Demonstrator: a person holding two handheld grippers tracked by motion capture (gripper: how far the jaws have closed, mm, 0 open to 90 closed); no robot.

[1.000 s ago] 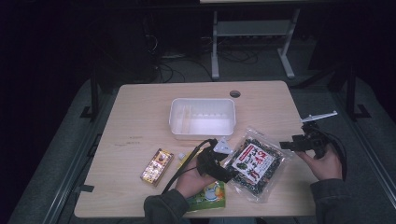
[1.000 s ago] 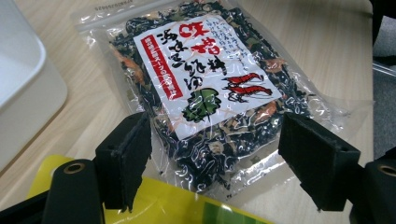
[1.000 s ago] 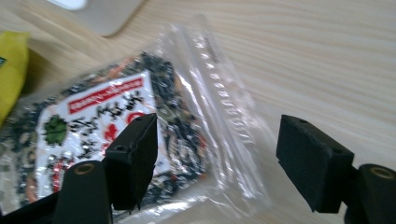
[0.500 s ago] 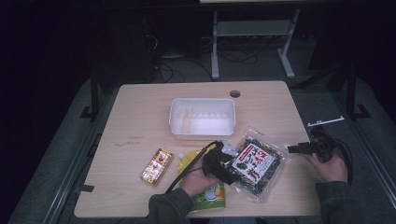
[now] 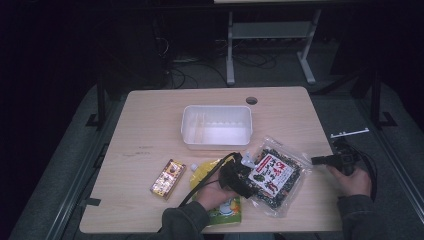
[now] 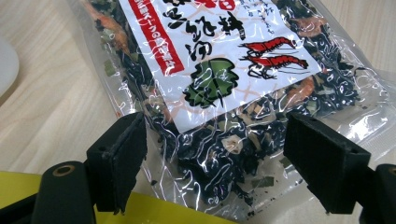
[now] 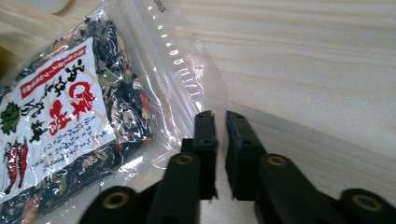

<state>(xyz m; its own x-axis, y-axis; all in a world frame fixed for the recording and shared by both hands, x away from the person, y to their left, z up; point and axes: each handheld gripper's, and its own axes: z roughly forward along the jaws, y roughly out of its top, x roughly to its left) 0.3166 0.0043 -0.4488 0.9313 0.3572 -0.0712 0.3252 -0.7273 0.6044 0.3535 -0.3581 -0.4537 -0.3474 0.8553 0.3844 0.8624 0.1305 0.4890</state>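
A clear bag of dried seaweed (image 5: 274, 175) with a white, red-lettered label lies at the table's front right. My left gripper (image 5: 248, 179) is at its left end. In the left gripper view the jaws (image 6: 219, 172) stand wide, having just opened a little more. They straddle the bag (image 6: 224, 93) without pressing it. My right gripper (image 5: 316, 160) hovers off the bag's right edge. Its jaws (image 7: 219, 126) have just closed to a thin slit with nothing between them, tips beside the bag's clear seal (image 7: 187, 79).
A white plastic tub (image 5: 216, 127) stands mid-table behind the bag. A yellow-green pouch (image 5: 222, 207) lies under my left hand, and a small gold snack packet (image 5: 168, 178) lies to its left. The wooden table (image 5: 150, 125) has a cable hole (image 5: 251, 100) at the back.
My right hand has come down and nearer, level with the bag's right edge. My left gripper has edged right onto the bag's end.
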